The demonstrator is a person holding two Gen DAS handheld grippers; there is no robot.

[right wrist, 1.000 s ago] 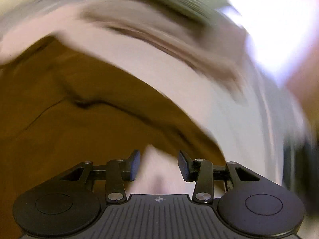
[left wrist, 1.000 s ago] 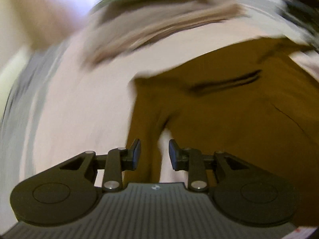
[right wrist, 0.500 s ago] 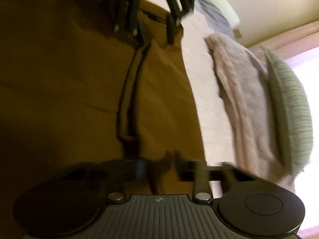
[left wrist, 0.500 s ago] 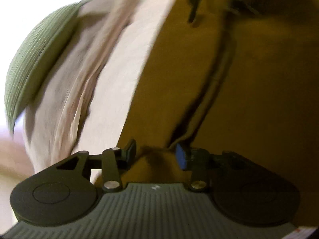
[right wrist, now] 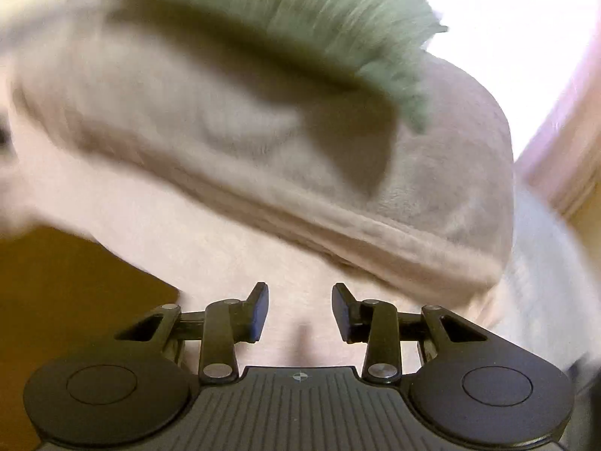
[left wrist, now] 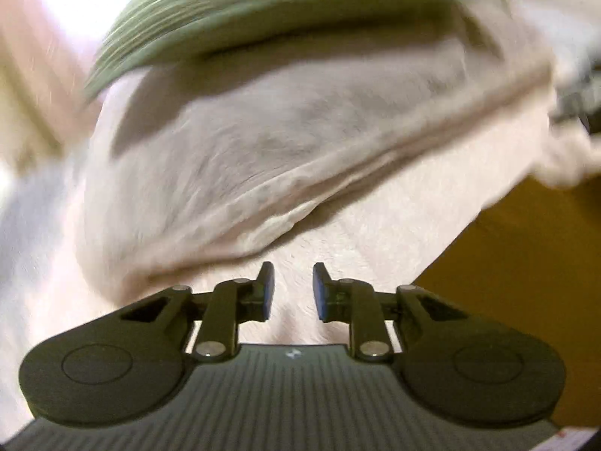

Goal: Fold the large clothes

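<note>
Both my grippers, left gripper (left wrist: 289, 290) and right gripper (right wrist: 300, 311), spread and empty over the bed (left wrist: 375, 233); brown garment (left wrist: 526, 282) lies between them, seemingly equidistant despite blur.

Both wrist views low over pale bedding, facing beige blanket (left wrist: 285, 139) and green pillow (right wrist: 360, 18); both shared. Blurred, apparently close.

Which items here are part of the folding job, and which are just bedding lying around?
Job items:
brown garment, flat on the bed
left tool, open, empty
right tool, open, empty

Lying about:
beige blanket, bunched
green ribbed pillow
pale bed sheet
</note>
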